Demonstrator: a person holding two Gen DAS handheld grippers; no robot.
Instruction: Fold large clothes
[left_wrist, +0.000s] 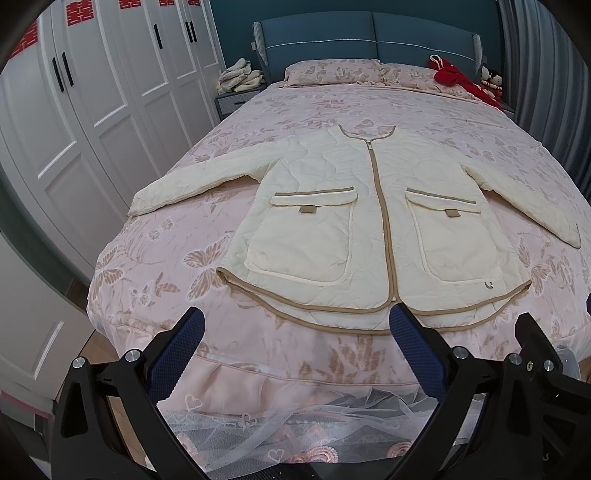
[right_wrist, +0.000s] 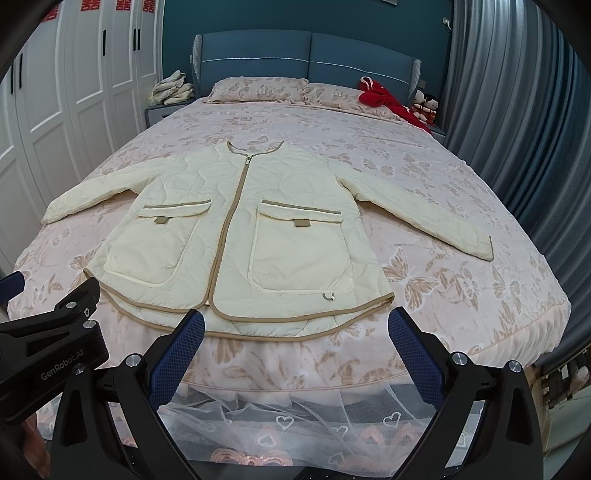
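A cream quilted jacket (left_wrist: 332, 206) (right_wrist: 229, 221) with tan trim lies flat and zipped on the pink bed, front up, both sleeves spread outward. Its hem is near the foot edge of the bed. My left gripper (left_wrist: 295, 321) is open and empty, held just short of the hem's middle, nothing between its blue pads (left_wrist: 177, 354). My right gripper (right_wrist: 295, 321) is likewise open and empty in front of the hem's right half. The left gripper's black body (right_wrist: 55, 332) shows at the left of the right wrist view.
The bed (left_wrist: 258, 350) has a pink butterfly cover and a lace skirt (right_wrist: 295, 421). Pillows (left_wrist: 332, 70), a red garment (left_wrist: 454, 79) and dolls lie at the head. White wardrobes (left_wrist: 92, 110) stand left, grey curtains (right_wrist: 517, 129) right. A bedside table holds folded cloth (left_wrist: 240, 77).
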